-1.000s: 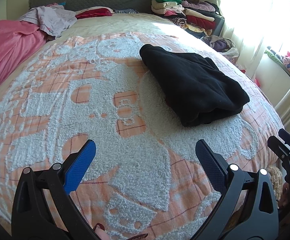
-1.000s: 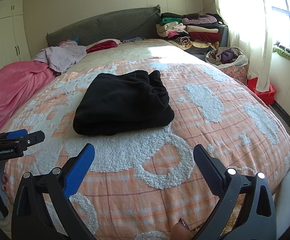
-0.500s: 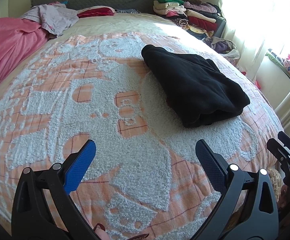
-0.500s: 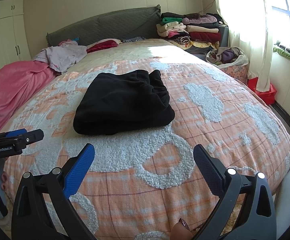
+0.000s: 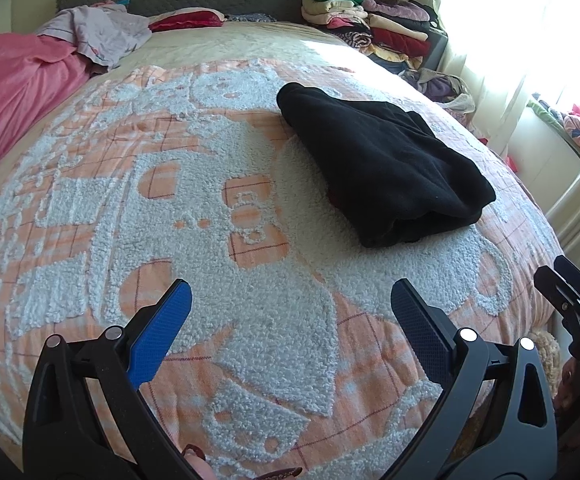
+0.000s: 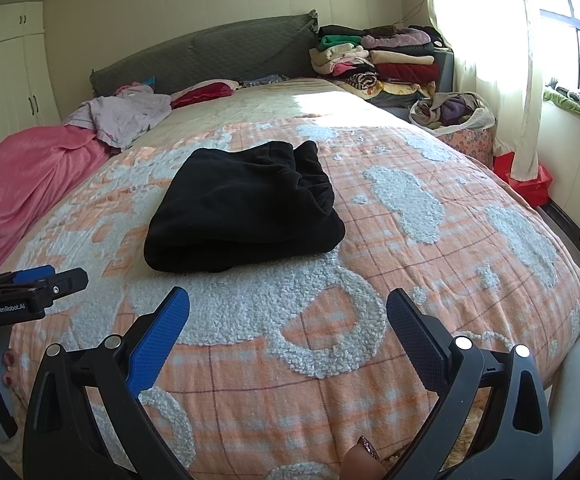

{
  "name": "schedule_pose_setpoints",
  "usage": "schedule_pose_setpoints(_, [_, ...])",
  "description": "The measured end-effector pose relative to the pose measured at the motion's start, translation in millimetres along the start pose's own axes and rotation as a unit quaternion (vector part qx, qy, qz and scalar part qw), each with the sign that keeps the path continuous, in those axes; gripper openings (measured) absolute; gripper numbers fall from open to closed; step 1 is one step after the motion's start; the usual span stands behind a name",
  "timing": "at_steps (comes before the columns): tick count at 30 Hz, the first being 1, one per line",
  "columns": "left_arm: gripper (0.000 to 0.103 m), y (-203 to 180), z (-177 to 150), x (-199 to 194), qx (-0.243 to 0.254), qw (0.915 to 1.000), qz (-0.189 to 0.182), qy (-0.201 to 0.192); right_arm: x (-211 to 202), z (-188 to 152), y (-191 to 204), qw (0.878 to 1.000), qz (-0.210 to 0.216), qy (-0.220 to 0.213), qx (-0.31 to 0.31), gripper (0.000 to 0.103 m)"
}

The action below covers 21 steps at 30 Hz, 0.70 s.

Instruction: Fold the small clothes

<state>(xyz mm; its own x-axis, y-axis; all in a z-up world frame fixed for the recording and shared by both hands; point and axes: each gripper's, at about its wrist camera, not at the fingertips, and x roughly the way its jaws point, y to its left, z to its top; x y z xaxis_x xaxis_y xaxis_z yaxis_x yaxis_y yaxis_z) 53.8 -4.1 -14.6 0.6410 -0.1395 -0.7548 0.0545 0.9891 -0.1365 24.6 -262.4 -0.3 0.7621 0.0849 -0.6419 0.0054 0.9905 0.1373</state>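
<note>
A folded black fleece garment lies on the orange-and-white bedspread; it also shows in the right wrist view. My left gripper is open and empty, held over the bed's near part, short of the garment. My right gripper is open and empty, also short of the garment. The right gripper shows at the right edge of the left wrist view, and the left gripper at the left edge of the right wrist view.
A pink blanket and a lilac garment lie at the bed's far left. A stack of folded clothes stands by the grey headboard. A laundry basket and a red box sit beside the bed.
The left gripper has drifted slightly, so the bed sits a little lower in its view. The right gripper is nearly still. Both stay open.
</note>
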Motion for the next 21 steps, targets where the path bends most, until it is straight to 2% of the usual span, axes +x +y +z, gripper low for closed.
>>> schedule_pose_setpoints(2, [0.094,2,-1,-1,-0.007,1.0000,0.001,-0.001,-1,0,-6,1.000,-0.005,0.000,0.010,0.098])
schedule_pose_setpoints(6, [0.094,17,-4,-1,-0.020,0.9992,0.035,0.006,-10,-3,-32,0.998,-0.036,-0.004,0.045,0.098])
schedule_pose_setpoints(8, [0.094,31,-6,-4,-0.022,0.9985,0.049,-0.002,-20,-6,-55,0.996,-0.063,-0.010,0.066,0.098])
schedule_pose_setpoints(12, [0.094,97,-2,-11,-0.066,0.9935,0.092,-0.001,-43,-15,-121,0.982,-0.150,-0.015,0.113,0.098])
schedule_pose_setpoints(15, [0.094,172,10,-15,-0.114,0.9794,0.167,0.008,-60,-31,-192,0.959,-0.229,-0.011,0.168,0.098])
schedule_pose_setpoints(16, [0.094,201,14,-17,-0.131,0.9735,0.187,0.011,-63,-40,-225,0.944,-0.267,-0.001,0.195,0.098])
schedule_pose_setpoints(17, [0.094,238,20,-19,-0.159,0.9630,0.217,0.014,-68,-50,-258,0.926,-0.303,0.005,0.225,0.098])
schedule_pose_setpoints(18, [0.094,265,25,-23,-0.174,0.9557,0.237,0.011,-70,-57,-281,0.914,-0.326,0.006,0.243,0.098])
schedule_pose_setpoints(20, [0.094,315,37,-30,-0.187,0.9394,0.287,0.000,-73,-79,-346,0.874,-0.382,0.036,0.298,0.098])
schedule_pose_setpoints(21, [0.094,345,44,-32,-0.184,0.9274,0.326,-0.001,-72,-88,-375,0.859,-0.395,0.052,0.321,0.098])
